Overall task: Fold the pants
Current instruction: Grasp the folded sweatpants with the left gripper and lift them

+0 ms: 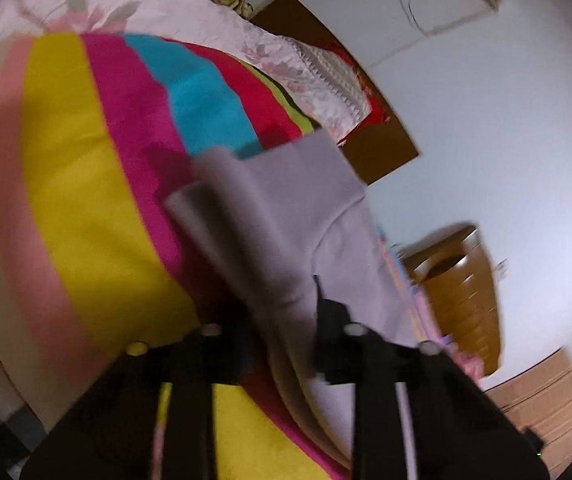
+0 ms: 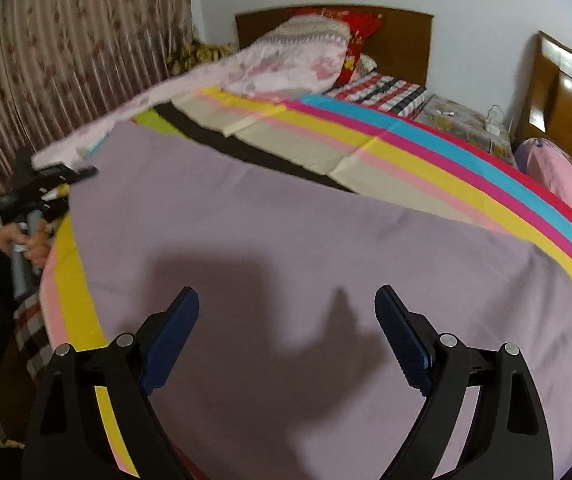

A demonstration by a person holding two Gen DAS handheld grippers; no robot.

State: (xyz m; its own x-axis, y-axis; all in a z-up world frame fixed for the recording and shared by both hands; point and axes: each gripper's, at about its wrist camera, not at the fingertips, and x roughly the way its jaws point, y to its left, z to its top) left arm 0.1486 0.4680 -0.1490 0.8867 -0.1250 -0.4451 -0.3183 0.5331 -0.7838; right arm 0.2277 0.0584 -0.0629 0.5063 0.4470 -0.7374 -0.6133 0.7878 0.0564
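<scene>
Lilac-grey pants (image 2: pixel 286 248) lie spread flat across a bed with a rainbow-striped sheet (image 2: pixel 426 148). My right gripper (image 2: pixel 286 300) hovers open and empty just above the middle of the pants, its blue pads (image 2: pixel 174 328) wide apart. My left gripper (image 1: pixel 282 304) is shut on a fold of the pants (image 1: pixel 270 208) and holds that end lifted off the sheet (image 1: pixel 86 200); the cloth hides its fingertips. In the right wrist view the left gripper (image 2: pixel 82 172) shows at the far left end of the pants, with the person's hand (image 2: pixel 26 240) on its handle.
A folded pink floral quilt (image 2: pixel 278 64) and a red pillow (image 2: pixel 354 36) lie at the wooden headboard (image 2: pixel 406 36). A striped curtain (image 2: pixel 66 60) hangs along the left. A second bed with a pink pillow (image 2: pixel 562 176) and a wooden headboard (image 2: pixel 566 92) stands at the right.
</scene>
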